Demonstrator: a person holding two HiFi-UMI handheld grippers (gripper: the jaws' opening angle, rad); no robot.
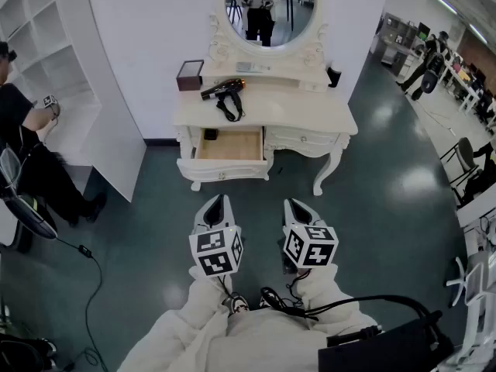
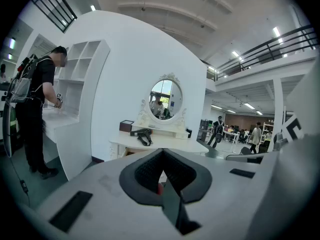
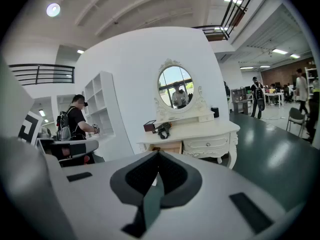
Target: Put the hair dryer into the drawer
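Observation:
A black hair dryer [image 1: 223,91] lies with its cord on the top of a white dressing table [image 1: 310,115], left of centre. It also shows small in the left gripper view [image 2: 142,132] and the right gripper view [image 3: 162,129]. Below it the table's left drawer [image 1: 229,144] stands pulled out, its wooden inside bare. My left gripper [image 1: 218,201] and right gripper [image 1: 295,204] hover side by side over the floor, well short of the table and pointing at it. Both are shut with nothing between the jaws, as their own views show, left [image 2: 162,153] and right [image 3: 158,155].
A small brown box [image 1: 189,74] sits at the table's back left, under an oval mirror [image 1: 270,6]. The right drawer [image 1: 301,137] is closed. A person [image 1: 31,153] stands at white shelves [image 1: 46,45] on the left, with a cable [image 1: 89,277] on the floor.

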